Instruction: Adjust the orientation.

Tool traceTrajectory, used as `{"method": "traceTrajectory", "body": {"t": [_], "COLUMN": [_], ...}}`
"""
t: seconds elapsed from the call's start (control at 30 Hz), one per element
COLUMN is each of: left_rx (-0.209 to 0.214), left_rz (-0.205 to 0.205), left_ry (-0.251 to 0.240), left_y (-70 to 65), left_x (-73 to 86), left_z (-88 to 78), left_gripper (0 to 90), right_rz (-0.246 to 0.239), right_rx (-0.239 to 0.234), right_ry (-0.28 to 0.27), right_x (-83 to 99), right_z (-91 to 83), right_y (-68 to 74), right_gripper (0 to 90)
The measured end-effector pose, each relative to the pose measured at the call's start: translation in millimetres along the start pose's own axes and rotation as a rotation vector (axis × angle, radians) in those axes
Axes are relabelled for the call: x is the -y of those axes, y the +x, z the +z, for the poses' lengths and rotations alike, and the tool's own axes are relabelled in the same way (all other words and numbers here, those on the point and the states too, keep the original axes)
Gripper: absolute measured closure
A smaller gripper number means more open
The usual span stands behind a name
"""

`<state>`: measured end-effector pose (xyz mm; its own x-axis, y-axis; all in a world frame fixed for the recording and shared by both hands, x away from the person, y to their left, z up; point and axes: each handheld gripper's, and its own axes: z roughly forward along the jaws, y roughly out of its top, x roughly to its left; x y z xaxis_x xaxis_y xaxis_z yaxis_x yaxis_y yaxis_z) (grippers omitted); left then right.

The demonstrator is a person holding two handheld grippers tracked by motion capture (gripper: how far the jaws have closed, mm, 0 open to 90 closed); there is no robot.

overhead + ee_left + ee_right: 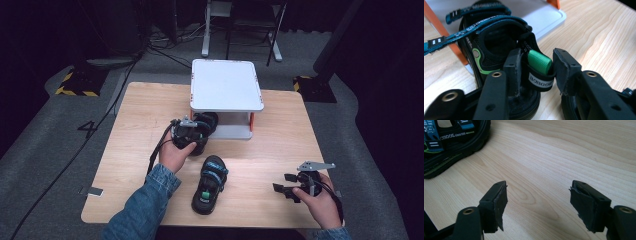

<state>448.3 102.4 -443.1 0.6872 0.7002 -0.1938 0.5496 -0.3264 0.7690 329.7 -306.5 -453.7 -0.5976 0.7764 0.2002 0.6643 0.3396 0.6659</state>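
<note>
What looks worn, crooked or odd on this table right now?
The black pads on the right gripper look torn and ragged at their edges. The sandal on the table lies at a slant, apart from its mate by the white shelf.

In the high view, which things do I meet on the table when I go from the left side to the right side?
Left gripper at a black sandal by the white two-level rack → second black sandal with blue straps lying on the wooden table → right gripper, open.
</note>
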Motion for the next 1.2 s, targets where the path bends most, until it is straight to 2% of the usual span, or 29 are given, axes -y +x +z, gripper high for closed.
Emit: {"method": "traceTrajectory", "body": {"t": [0.1, 0.13, 0.17, 0.2, 0.23, 0.33, 0.4, 0.47, 0.57, 0.63, 0.7, 0.73, 0.8, 0.87, 0.93, 1.0, 1.07, 1.2], "left_rx": [0.019, -0.005, -0.038, -0.038, -0.069, -0.056, -0.082, -0.112, -0.142, -0.152, -0.15, -0.15, -0.161, -0.163, -0.173, -0.176, -0.144, -0.138], "left_rz": [-0.006, 0.0, 0.022, 0.022, 0.043, 0.047, 0.06, 0.061, 0.036, 0.022, 0.02, 0.02, 0.038, 0.046, 0.056, 0.06, 0.039, 0.044], "left_ry": [-0.023, -0.028, -0.033, -0.033, -0.048, -0.06, -0.054, -0.037, 0.038, 0.069, 0.105, 0.105, 0.173, 0.184, 0.193, 0.211, 0.242, 0.251], "left_y": [1.2, 0.2, -0.4, -0.4, -2.2, -3.0, -4.5, -5.9, -4.4, -3.5, -1.7, -1.7, -0.4, -0.5, -1.1, -1.4, -2.8, -2.0], "left_x": [0.7, 0.6, 0.1, 0.1, -0.7, -1.1, -0.6, 0.8, 5.8, 11.2, 17.2, 17.2, 26.4, 28.5, 36.9, 40.8, 44.7, 47.7], "left_z": [-3.5, -4.9, -7.2, -7.2, -13.6, -24.4, -32.4, -43.9, -59.9, -64.3, -64.0, -64.0, -56.9, -54.4, -42.7, -36.5, -30.0, -21.3], "left_gripper": [48.2, 41.7, 35.0, 34.0, 34.9, 34.1, 32.7, 32.6, 31.2, 30.8, 32.3, 32.6, 32.8, 35.3, 37.6, 43.8, 60.7, 70.2], "right_rz": [0.001, 0.0, 0.0, 0.0, -0.002, -0.012, -0.009, -0.014, -0.025, -0.029, -0.038, -0.042, -0.055, -0.059, -0.062, -0.061, -0.065, -0.064], "right_rx": [-0.004, -0.009, -0.008, -0.008, -0.009, -0.016, -0.019, -0.023, -0.032, -0.034, -0.04, -0.046, -0.053, -0.057, -0.062, -0.065, -0.065, -0.063], "right_ry": [0.004, 0.006, 0.005, 0.005, 0.003, 0.004, 0.008, 0.01, 0.01, 0.01, 0.01, 0.011, 0.012, 0.016, 0.02, 0.024, 0.023, 0.024], "right_x": [-0.4, -0.8, -1.3, -1.3, -2.4, -4.1, -5.6, -6.9, -10.5, -12.9, -16.2, -17.8, -20.7, -22.7, -24.2, -24.9, -25.2, -24.7], "right_z": [2.0, 2.4, 2.8, 2.8, 3.8, 5.2, 6.2, 7.4, 10.0, 11.8, 14.7, 15.9, 18.5, 20.4, 22.6, 24.1, 25.0, 25.9], "right_y": [-0.8, -1.2, -1.4, -1.4, -2.0, -2.5, -1.9, -1.9, -2.5, -2.5, -1.6, -0.9, 0.6, 1.9, 2.6, 2.8, 2.4, 2.5], "right_gripper": [30.7, 30.7, 30.7, 30.7, 30.7, 30.7, 30.7, 30.7, 30.7, 30.7, 30.7, 30.6, 30.6, 30.6, 30.6, 30.6, 30.6, 30.6]}}
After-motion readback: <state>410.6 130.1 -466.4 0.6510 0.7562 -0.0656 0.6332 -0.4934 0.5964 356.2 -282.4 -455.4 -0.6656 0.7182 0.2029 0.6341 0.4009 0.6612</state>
